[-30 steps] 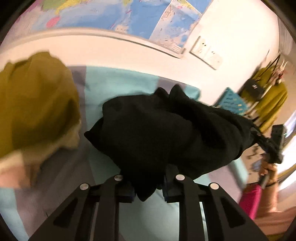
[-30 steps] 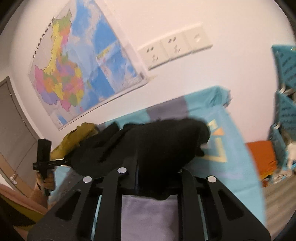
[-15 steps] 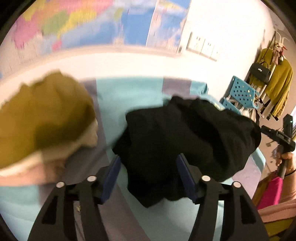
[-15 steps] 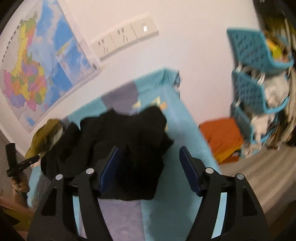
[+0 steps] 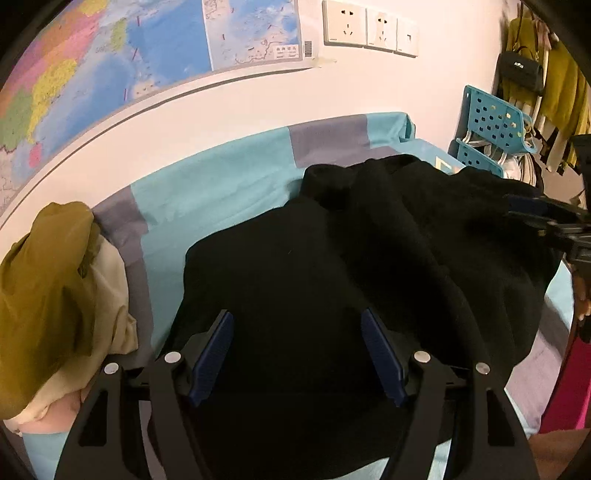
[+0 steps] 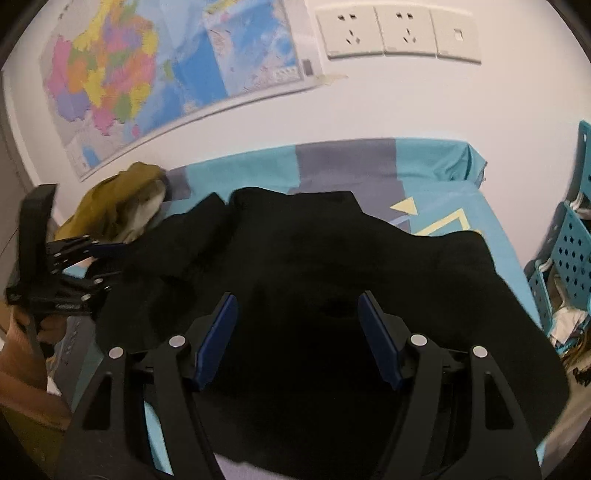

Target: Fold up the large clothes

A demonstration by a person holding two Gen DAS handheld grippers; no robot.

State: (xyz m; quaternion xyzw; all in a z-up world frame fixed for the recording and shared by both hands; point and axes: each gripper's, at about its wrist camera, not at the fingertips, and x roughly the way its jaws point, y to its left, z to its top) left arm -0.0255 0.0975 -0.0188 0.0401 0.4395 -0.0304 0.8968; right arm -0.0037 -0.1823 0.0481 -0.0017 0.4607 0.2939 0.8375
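Black knit fabric fills the near field of both wrist views: the black garment (image 5: 369,258) lies in a loose, rumpled heap on the teal and grey bed cover (image 5: 221,184), with soft rolls and no crisp edge showing. It looks soft, limp and moderately heavy for cloth, so it should sag wherever it is not supported and drag rather than slide; nothing about it appears fragile. Take hold at a hem, cuff or shoulder seam near the outer edge, where a single layer can be pinched, not in the bunched middle. The left gripper (image 5: 295,354) points steeply down over the near part of the heap; its jaws have just been opening and now stand well apart, with cloth below them but not pressed by the blue pads (image 5: 210,354). The right gripper (image 6: 297,336) is posed likewise, jaws just opened wide, pads clear of the fabric. Further left lies an olive and cream clothes pile (image 5: 48,295). Beyond, a wall map (image 5: 110,62) and sockets (image 5: 369,26) hang above the bed.
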